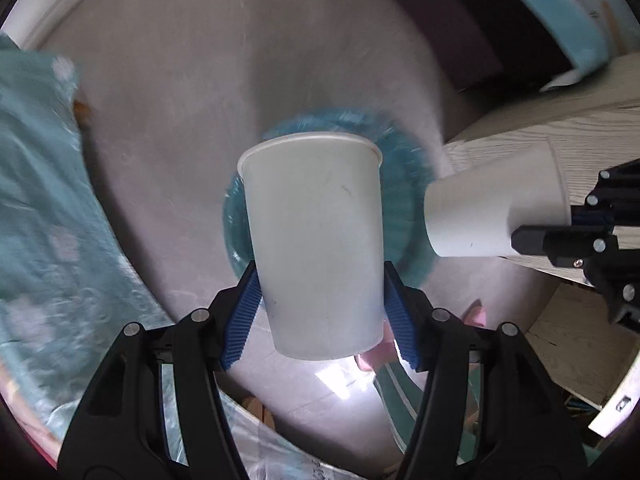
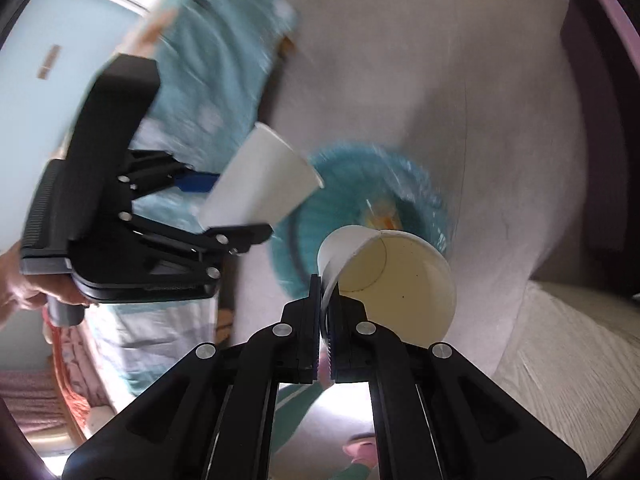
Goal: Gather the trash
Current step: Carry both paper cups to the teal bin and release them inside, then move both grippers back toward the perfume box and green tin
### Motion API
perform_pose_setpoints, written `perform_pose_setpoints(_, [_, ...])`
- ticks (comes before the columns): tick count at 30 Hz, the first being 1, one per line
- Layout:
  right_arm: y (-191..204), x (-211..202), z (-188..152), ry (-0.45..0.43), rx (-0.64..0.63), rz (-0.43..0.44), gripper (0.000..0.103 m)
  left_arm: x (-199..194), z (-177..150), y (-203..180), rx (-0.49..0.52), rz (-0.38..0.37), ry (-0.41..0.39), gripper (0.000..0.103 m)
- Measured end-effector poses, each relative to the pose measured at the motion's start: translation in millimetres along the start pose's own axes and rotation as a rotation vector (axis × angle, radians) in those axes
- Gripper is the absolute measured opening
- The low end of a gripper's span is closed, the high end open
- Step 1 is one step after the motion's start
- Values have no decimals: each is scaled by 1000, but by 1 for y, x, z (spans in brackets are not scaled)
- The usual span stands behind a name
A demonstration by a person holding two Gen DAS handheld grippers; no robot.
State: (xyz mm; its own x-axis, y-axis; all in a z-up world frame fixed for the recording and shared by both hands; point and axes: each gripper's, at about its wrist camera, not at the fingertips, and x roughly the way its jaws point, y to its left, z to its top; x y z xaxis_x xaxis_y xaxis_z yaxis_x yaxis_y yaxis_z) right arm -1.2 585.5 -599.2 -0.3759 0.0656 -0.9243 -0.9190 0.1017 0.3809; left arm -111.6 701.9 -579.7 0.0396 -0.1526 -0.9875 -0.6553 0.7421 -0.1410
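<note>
Floor [image 1: 168,128]: grey, blurred, fills most of both views.
Teal bedding [image 1: 36,208]: patterned teal cloth along the left edge of the left wrist view; also seen upper left in the right wrist view [image 2: 224,92].
Counter [image 1: 560,128]: pale wood-grain surface at the right of the left wrist view, its edge just behind the second cup.
Blue bin [image 1: 404,184]: round, teal-blue, seen from above on the floor, partly hidden behind the held cup; in the right wrist view [image 2: 400,184] something orange and yellow lies inside, too blurred to name.
Left claw [image 1: 322,312]: partly open, its ribbed blue pads [image 1: 242,320] pressed on either side of a white paper cup near the base.
Left cup [image 1: 316,240]: white paper cup, upright, rim up, held above the bin; in the right wrist view [image 2: 260,188] it sits tilted in that claw.
Right claw [image 2: 325,312]: nearly closed, pinching the folded rim wall of another paper cup.
Right cup [image 2: 400,280]: white paper cup, tipped with its mouth toward the camera, yellowish stained inside, rim creased where it is pinched; it hangs over the bin's near edge. In the left wrist view [image 1: 492,208] it lies sideways beside the left cup, apart from it.
</note>
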Motion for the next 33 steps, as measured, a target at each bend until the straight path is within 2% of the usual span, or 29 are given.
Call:
perform_pose_setpoints(4, [-16,59,7,56,35,-16,4,65,4,18,-24,-19,51,57])
perform_pose_setpoints(6, [-20,78,12,74,36,-29,4,82,1,19,-29,-28,66,57])
perform_pose_setpoints(9, [-25,101,13,118,55,-19,10,101,-2,23,-40,-25,82,59])
perform_pose_setpoints(10, [-23,105,13,129,63,-22,14,105,-3,24,-50,-24,88,65])
perform_pose_setpoints(11, [-27,109,13,128,68,-36,30,107,-4,26,-64,-23,88,68])
perform_pose_setpoints(12, [-27,109,12,120,75,-46,50,108,-6,25,-71,-21,79,70])
perform_pose_setpoints(13, [-30,108,11,105,83,-38,54,108,-9,23,-73,-14,75,74])
perform_pose_setpoints(19, [-31,90,13,75,107,-26,54,104,-11,16,-64,7,76,75])
perform_pose_setpoints(23, [-25,45,9,18,143,-3,55,68,-21,14,-80,12,55,76])
perform_pose_setpoints(25, [-14,11,7,-16,136,15,61,38,-28,10,-76,17,29,76])
perform_pose_setpoints(27, [5,-29,5,-39,116,14,75,-2,-37,5,-57,44,-12,80])
perform_pose_setpoints(29, [32,-79,1,-90,70,12,76,-54,-47,-5,-26,93,-58,91])
perform_pose_setpoints(31, [59,-133,-6,-138,19,15,78,-96,-51,-18,-6,106,-86,92])
perform_pose_setpoints(33, [82,-182,-15,-186,-2,-9,91,-149,-54,-37,24,101,-93,92])
